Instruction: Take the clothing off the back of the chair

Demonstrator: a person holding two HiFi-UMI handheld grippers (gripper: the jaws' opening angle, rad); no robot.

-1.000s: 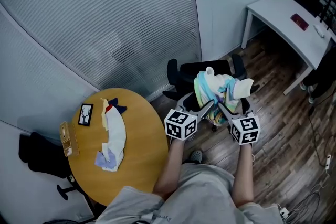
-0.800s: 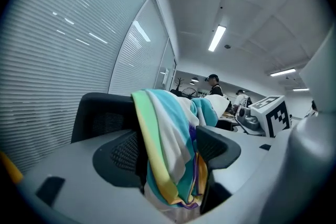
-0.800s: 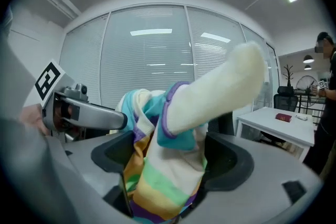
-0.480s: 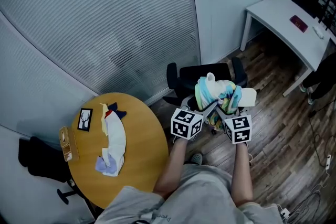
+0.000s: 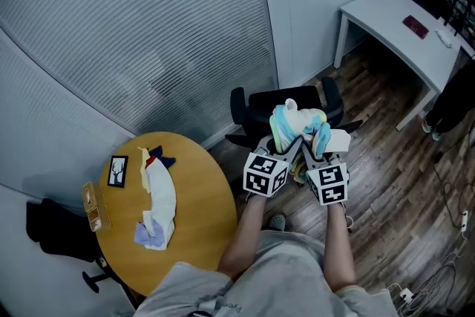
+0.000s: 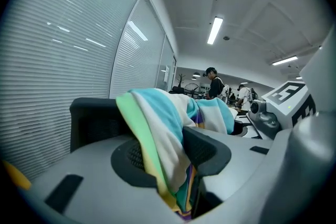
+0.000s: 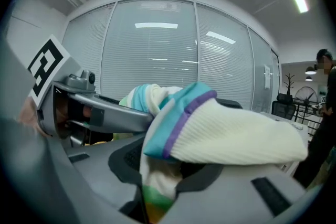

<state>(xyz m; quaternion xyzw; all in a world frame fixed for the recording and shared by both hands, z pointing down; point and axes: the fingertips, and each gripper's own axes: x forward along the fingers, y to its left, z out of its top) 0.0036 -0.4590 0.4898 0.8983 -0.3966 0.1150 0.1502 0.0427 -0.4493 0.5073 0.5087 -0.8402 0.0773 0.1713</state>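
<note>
Over chair back (image 5: 273,102), clothing (image 5: 295,121) in closing left claw (image 6: 170,157), right claw (image 7: 163,170)

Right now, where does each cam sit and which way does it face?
Head view: on the head, facing steeply down at the garment on the chair, with the table at left. It shows the forearms, lap, left claw and right claw.
Left claw view: on the left claw, looking along its jaws, which are closing on the garment. The right claw is at the right edge.
Right claw view: on the right claw, looking along its jaws, which are closing on the garment. The left claw is at left.
Shared: all three see the garment, and each claw view sees the other claw.
</note>
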